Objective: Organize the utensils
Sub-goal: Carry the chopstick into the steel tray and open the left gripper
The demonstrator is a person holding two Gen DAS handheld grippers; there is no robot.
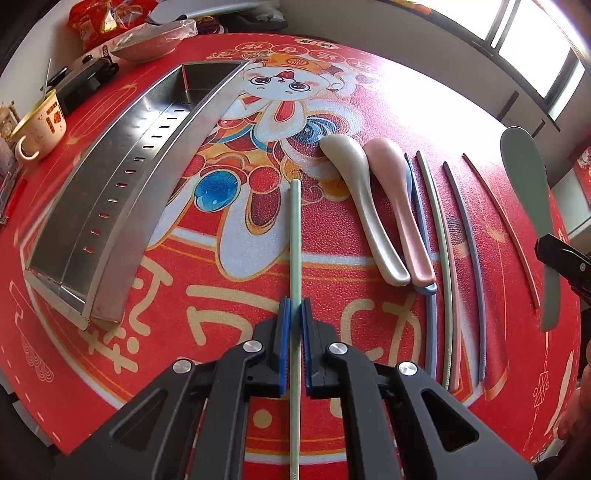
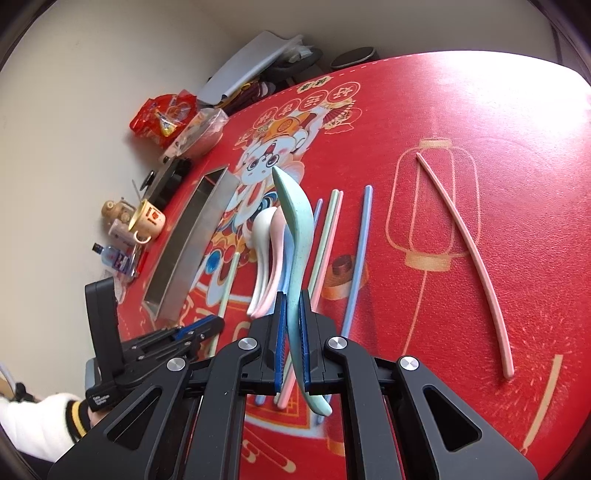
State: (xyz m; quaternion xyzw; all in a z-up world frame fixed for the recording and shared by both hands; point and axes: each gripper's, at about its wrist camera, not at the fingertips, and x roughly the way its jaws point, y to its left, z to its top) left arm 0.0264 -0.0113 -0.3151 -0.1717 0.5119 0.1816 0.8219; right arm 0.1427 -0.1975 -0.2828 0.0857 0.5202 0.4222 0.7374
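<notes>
My left gripper [image 1: 294, 308] is shut on a pale green chopstick [image 1: 295, 229] that points away over the red mat. My right gripper [image 2: 293, 302] is shut on a teal spoon [image 2: 297, 229] and holds it above the table; the spoon also shows at the right of the left wrist view [image 1: 528, 192]. A white spoon [image 1: 360, 199], a pink spoon [image 1: 400, 206] and a blue spoon under them lie side by side. Several chopsticks lie to their right, among them a green one [image 1: 437, 221], a blue one [image 1: 467, 236] and a pink one [image 1: 502, 221]. A long steel tray [image 1: 110, 192] lies at the left, empty.
A cup [image 1: 40, 125], a covered bowl [image 1: 151, 44], a red snack bag [image 1: 103, 18] and a black device [image 1: 85, 77] crowd the table's far left edge. A small bottle [image 2: 114, 256] and a jar [image 2: 114, 210] stand by the wall.
</notes>
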